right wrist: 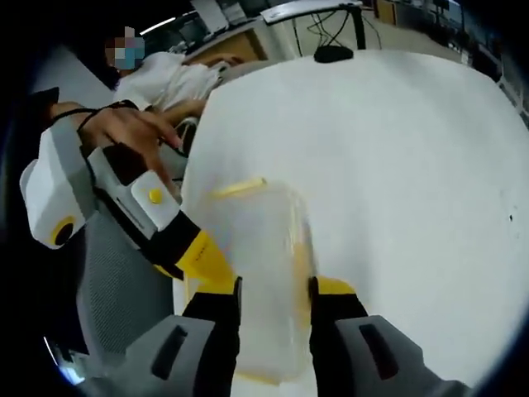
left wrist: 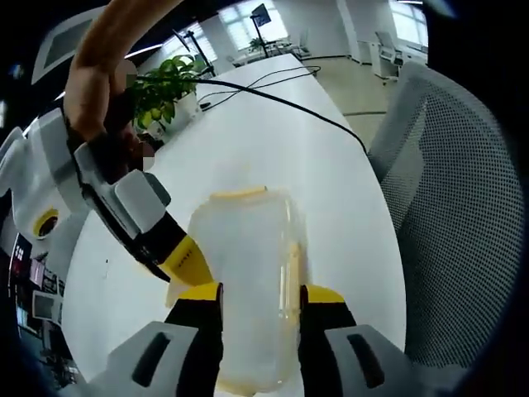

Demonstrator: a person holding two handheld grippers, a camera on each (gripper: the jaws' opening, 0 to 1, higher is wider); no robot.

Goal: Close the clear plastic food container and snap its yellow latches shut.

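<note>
In your left gripper view, the left gripper (left wrist: 261, 296) has its yellow-tipped jaws standing a little apart with the near end of the clear container (left wrist: 248, 281) between them; the tips lie against the lid's surface, but whether they pinch it or merely straddle it you cannot tell from here; the right gripper (left wrist: 183, 258) comes in from the left, its yellow tip touching the container's long side, held by a hand (left wrist: 92, 91); its own jaw gap is not readable. The container lies lengthwise on the white table (left wrist: 273, 141), a yellow latch (left wrist: 238, 194) at its far end and another (left wrist: 291, 265) along its right edge.

In your right gripper view, the right gripper (right wrist: 275, 289) likewise brackets the container (right wrist: 252, 273) with jaws parted, grasp uncertain; the left gripper (right wrist: 202, 256) meets the container's left side, a hand (right wrist: 132, 128) on it.

Your left gripper view alone offers a potted plant (left wrist: 165, 87), a black cable (left wrist: 281, 103) and a mesh chair (left wrist: 455, 207); your right gripper view alone offers a seated person in white (right wrist: 169, 78) and a black mouse (right wrist: 333, 54).
</note>
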